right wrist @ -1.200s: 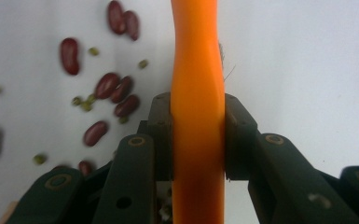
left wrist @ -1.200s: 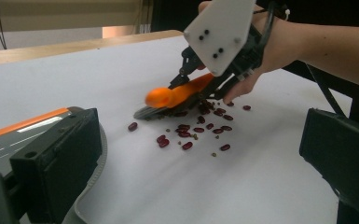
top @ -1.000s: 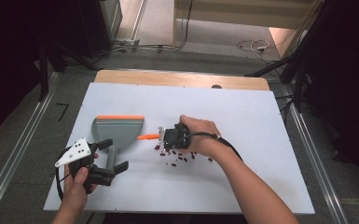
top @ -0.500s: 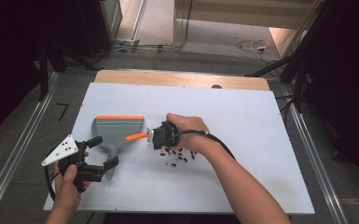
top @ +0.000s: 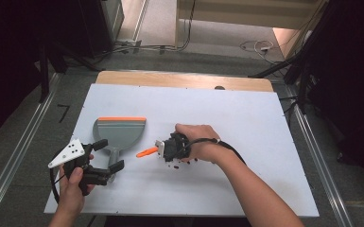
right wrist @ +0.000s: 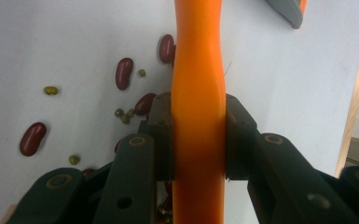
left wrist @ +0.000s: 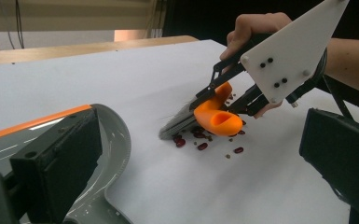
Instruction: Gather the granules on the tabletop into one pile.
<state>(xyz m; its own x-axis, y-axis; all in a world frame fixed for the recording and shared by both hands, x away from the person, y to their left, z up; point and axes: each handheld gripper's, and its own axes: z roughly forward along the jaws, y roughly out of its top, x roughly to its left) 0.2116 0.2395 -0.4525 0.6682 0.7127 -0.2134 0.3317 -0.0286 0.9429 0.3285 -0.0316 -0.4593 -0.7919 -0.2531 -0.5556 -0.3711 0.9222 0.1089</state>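
My right gripper (top: 166, 150) is clamped tight on the orange handle of the brush (left wrist: 213, 113), bristles down on the table (top: 246, 113) right at the edge of the scattered beans (left wrist: 202, 145). My left gripper (top: 105, 157) hangs with jaws wide apart, nothing pinched, straddling the dustpan (top: 119, 131) handle near the table's left front. The dustpan lies flat just left of the brush, orange lip facing away from me.

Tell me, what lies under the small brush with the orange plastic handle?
Dark red beans and small greenish ones lie scattered on the white table under the brush, which the right gripper clamps. Any beans beneath the bristles are hidden.
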